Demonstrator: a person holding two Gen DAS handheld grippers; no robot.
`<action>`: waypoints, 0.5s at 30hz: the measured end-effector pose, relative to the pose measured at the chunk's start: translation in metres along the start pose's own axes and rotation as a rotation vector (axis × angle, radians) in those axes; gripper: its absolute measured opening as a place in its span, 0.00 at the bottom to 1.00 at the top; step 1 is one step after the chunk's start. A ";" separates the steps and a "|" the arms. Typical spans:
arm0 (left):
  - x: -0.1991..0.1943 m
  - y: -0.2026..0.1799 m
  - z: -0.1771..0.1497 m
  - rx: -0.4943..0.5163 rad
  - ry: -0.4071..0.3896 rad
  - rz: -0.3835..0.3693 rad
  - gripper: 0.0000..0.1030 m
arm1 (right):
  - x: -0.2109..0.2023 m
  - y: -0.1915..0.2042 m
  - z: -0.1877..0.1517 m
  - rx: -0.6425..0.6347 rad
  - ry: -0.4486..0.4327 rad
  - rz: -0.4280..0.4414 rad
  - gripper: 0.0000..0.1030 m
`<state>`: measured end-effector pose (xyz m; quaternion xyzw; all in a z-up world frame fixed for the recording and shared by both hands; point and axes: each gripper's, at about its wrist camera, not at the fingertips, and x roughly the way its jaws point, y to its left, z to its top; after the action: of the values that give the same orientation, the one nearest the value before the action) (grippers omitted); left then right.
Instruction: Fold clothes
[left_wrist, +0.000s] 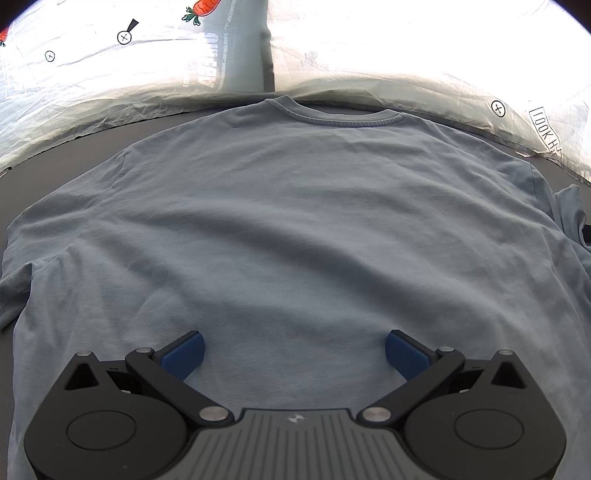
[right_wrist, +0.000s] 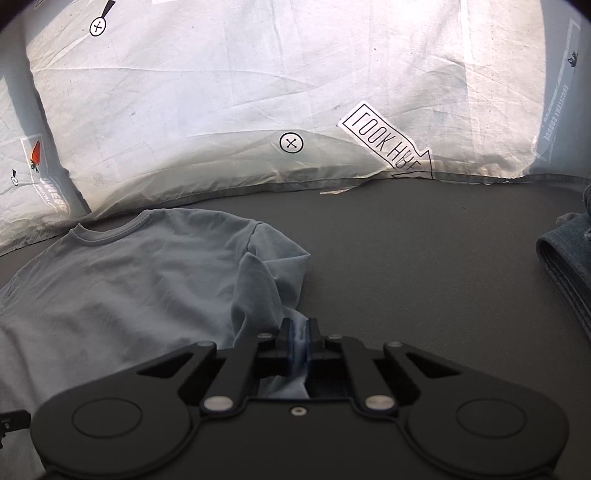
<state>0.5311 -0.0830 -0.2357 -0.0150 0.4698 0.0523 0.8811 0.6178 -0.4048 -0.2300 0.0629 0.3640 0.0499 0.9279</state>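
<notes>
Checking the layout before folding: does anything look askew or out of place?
The T-shirt lies mostly flat, but its sleeve is bunched and pulled up, pinched in the right gripper. The left gripper is open over the hem.

Light-blue T-shirt (left_wrist: 295, 229) lies flat (one sleeve (right_wrist: 266, 280) bunched up).

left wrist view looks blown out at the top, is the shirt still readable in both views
Left wrist view: the printed sheet is overexposed at the top, yet the blue t-shirt shows its wrinkles clearly, bowed by fisheye. Right wrist view: softer light, the shirt's sleeve bunched in the shut right tool, which is slightly blurred.
</notes>
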 end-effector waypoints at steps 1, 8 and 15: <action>0.000 0.000 0.000 0.000 0.001 0.000 1.00 | -0.007 -0.002 0.002 0.004 -0.031 -0.032 0.06; 0.000 0.001 0.000 -0.001 -0.003 0.001 1.00 | -0.042 -0.027 0.012 -0.097 -0.190 -0.411 0.05; 0.000 0.003 0.000 -0.002 -0.001 0.000 1.00 | -0.024 -0.035 -0.012 -0.160 -0.069 -0.532 0.15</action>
<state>0.5310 -0.0802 -0.2356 -0.0160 0.4693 0.0529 0.8813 0.5934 -0.4420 -0.2278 -0.1064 0.3307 -0.1691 0.9223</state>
